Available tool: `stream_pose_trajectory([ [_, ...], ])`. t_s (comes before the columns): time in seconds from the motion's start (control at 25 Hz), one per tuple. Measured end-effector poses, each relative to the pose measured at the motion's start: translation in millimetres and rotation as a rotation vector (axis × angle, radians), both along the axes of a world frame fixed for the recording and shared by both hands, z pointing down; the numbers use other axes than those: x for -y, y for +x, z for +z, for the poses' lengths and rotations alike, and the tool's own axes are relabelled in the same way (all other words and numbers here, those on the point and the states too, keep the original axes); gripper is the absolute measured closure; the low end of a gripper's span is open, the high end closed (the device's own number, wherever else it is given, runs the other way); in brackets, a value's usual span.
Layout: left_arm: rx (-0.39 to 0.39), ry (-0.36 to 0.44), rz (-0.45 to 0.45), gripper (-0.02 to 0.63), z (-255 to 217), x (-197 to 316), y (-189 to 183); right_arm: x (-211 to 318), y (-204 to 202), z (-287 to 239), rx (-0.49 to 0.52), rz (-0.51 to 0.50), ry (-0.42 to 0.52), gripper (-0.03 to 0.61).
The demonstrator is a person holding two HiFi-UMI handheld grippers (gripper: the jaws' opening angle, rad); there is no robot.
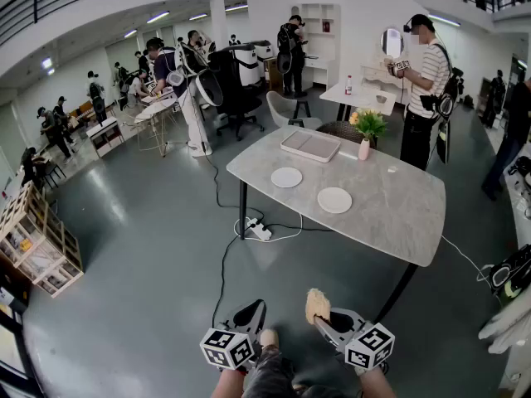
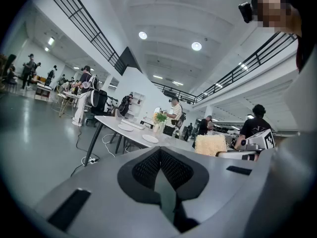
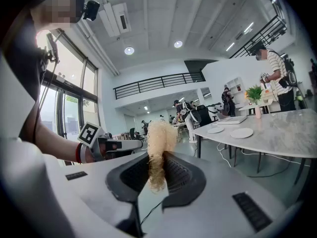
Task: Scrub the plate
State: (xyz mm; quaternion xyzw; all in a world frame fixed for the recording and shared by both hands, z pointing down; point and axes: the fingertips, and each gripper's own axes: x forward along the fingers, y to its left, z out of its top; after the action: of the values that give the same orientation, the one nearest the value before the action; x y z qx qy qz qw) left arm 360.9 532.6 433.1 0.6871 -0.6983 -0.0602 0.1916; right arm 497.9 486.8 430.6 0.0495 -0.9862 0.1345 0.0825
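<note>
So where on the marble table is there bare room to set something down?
The grey marble table is bare at its right end, from the nearer round white plate to the edge. The far end is crowded: second white plate, pale rectangular tray, pink vase.

Two white plates (image 1: 334, 200) lie flat; tan scrubber (image 3: 157, 150) clamped.

The left gripper (image 1: 249, 315) and the right gripper (image 1: 330, 320) share one build: a smooth pale grey plastic shell with dark slot-shaped recesses, and two black jaws lined with finely ribbed pads. Each carries a white cube printed with black square markers (image 1: 226, 348) at its rear. The person wears a red wristband (image 3: 79, 153) on the left wrist and grey trousers (image 1: 272, 377).
</note>
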Motion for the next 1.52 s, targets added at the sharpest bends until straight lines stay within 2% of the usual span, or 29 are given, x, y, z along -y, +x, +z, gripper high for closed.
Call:
stream_pose_trajectory([
  [0.28, 0.002, -0.021, 0.048, 0.601, 7.7, 61.9, -37.8, 55.9, -45.1, 10.2, -0.023, 0.016, -0.015, 0.508],
  [0.84, 0.017, -0.064, 0.151, 0.601, 5.5, 183.2, -155.3, 170.0, -166.6, 6.4, -0.031, 0.096, -0.055, 0.508],
  [1.2, 0.011, -0.063, 0.138, 0.601, 5.4, 218.0, -250.0, 211.2, -255.2, -4.3, -0.013, 0.106, -0.053, 0.508],
  [1.52, -0.012, -0.075, 0.131, 0.601, 15.2, 223.3, -277.6, 231.0, -281.5, 4.5, -0.04, 0.107, -0.088, 0.508],
])
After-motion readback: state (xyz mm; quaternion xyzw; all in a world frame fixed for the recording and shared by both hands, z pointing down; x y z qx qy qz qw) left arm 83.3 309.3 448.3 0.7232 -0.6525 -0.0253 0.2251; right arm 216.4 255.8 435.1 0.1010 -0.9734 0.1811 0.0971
